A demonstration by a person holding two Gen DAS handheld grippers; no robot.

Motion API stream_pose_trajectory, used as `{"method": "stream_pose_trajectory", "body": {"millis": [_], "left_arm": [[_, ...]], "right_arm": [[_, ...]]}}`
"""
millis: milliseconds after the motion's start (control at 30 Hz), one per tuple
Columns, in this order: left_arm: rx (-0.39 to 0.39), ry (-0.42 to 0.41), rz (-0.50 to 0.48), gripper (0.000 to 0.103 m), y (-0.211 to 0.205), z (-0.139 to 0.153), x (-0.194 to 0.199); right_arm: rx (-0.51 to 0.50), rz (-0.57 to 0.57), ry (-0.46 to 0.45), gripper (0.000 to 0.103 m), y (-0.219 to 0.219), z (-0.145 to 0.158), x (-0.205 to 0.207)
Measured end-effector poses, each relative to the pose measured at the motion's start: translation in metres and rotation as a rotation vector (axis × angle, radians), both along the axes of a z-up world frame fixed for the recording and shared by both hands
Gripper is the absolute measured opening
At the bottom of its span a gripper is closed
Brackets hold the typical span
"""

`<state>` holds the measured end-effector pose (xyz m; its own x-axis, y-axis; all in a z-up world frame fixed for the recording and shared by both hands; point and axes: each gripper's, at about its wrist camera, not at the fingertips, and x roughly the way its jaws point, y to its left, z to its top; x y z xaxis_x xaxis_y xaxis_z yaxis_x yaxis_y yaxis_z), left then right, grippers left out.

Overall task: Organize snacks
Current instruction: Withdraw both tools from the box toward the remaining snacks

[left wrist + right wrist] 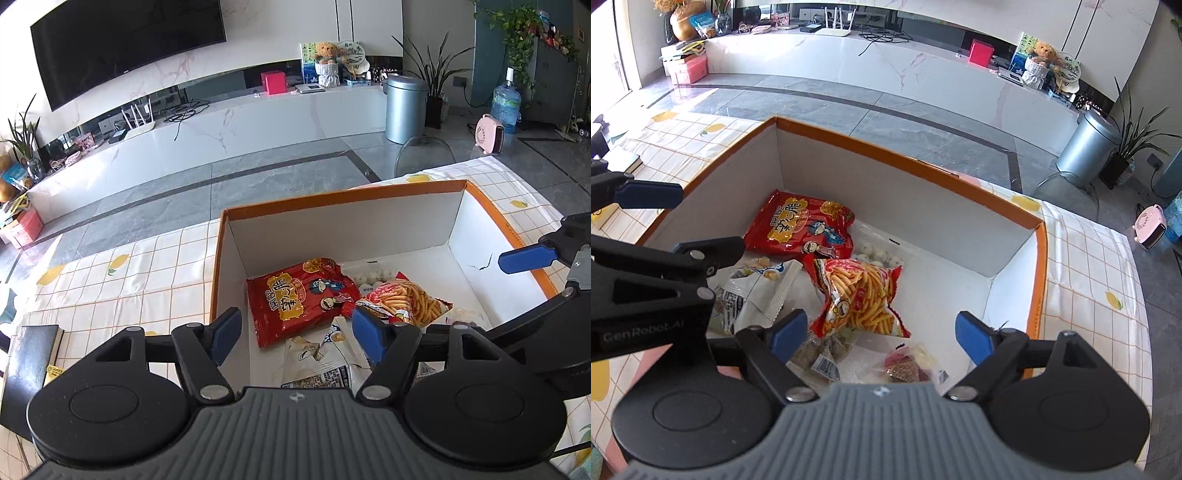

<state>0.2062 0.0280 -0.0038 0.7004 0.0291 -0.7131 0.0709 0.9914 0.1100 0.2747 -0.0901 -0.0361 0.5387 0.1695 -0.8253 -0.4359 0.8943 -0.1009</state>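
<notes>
The box (1015, 218) stands on the worktop (1089, 280), under both tools. Ahead of the right tool (882, 334) lies the stick-snack bag (862, 295); beyond it, the egg packet (882, 254) and, to the left, the large bag (801, 225). The pale packet (757, 291) lies left, beneath the left tool (295, 334). A book (31, 354) lies left of the box.

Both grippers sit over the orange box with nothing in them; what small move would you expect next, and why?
Probably lift both clear of the box and go for another snack. The left gripper and right gripper are open and empty, and the red bag and stick-snack bag already lie inside.
</notes>
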Motion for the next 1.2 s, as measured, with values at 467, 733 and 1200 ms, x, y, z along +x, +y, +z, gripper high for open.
{"method": "stream_pose_trajectory", "body": {"millis": [467, 733, 1200], "left_arm": [[-0.070, -0.119, -0.018, 0.086, -0.018, 0.030, -0.081], [-0.194, -0.027, -0.058, 0.086, -0.020, 0.008, -0.118], [-0.271, 0.120, -0.067, 0.086, -0.025, -0.040, -0.155]], "right_arm": [[0.137, -0.095, -0.131, 0.090, -0.047, 0.030, -0.096], [0.227, -0.211, -0.088, 0.091, -0.083, 0.006, -0.144], [0.204, -0.268, -0.059, 0.089, -0.101, -0.040, -0.197]]}}
